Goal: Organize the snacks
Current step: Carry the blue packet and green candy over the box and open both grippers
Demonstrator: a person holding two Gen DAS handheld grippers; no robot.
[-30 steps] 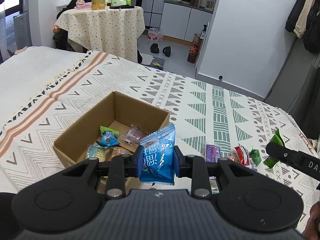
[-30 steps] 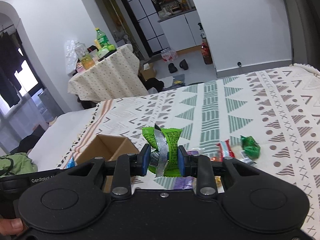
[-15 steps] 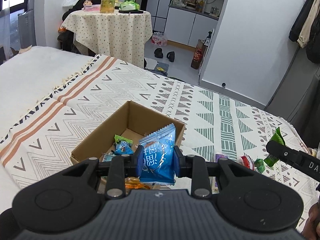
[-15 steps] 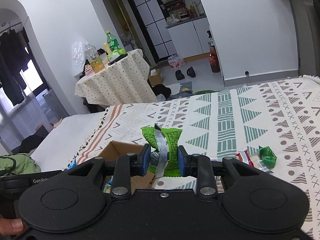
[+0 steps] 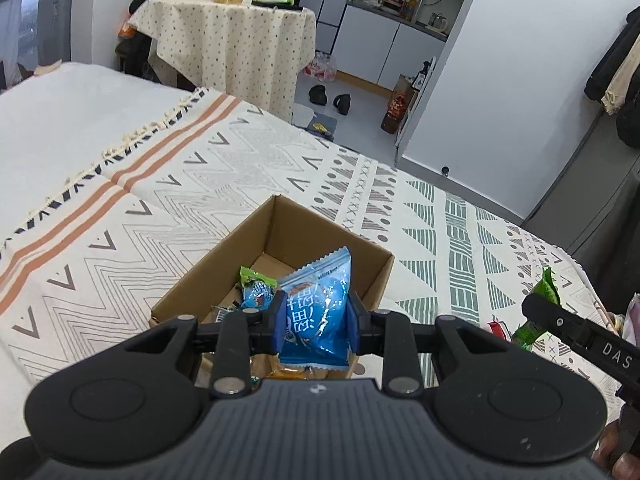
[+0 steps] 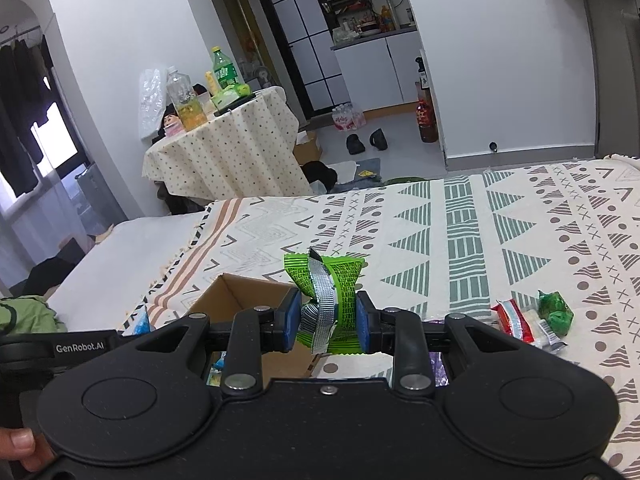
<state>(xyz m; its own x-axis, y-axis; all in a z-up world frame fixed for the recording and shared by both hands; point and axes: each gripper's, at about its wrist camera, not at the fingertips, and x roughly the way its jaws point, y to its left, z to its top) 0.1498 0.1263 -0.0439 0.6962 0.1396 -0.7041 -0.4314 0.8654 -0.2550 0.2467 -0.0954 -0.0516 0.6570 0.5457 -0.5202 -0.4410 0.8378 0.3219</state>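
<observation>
snacks are in both grippers. the left gripper (image 5: 316, 318) has its two blue pads pressed in on a blue bag (image 5: 318, 308), so the jaws are only as wide as the bag. the bag is shiny, soft plastic, puffy, with a zigzag top edge and white writing. it stands up between the jaws.

just past the jaws and under the bag sits a box (image 5: 240, 256). it is brown cardboard, square, with the top open and stiff flat walls. inside lie more small shiny packs, one with green and blue on it (image 5: 256, 288), left of the jaws. an orange pack (image 5: 290, 372) peeks out under the blue bag.

the right gripper (image 6: 328, 316) squeezes a green bag (image 6: 340, 280) between its blue pads. the jaws are nearly together and the bag is pinched thin in the middle and fans out on top. it is crinkly, with tiny black print and a silver strip down the front. the box (image 6: 236, 290) is left of these jaws and a bit beyond them.

right of the right jaws, loose snacks lie on the blanket (image 6: 520, 220): a red pack (image 6: 514, 320) and a dark green crumpled one (image 6: 554, 312), close together. a purple pack (image 6: 438, 368) shows low under the gripper. the blanket is soft woven cloth, cream, with green triangles, stripes and brown dots.
</observation>
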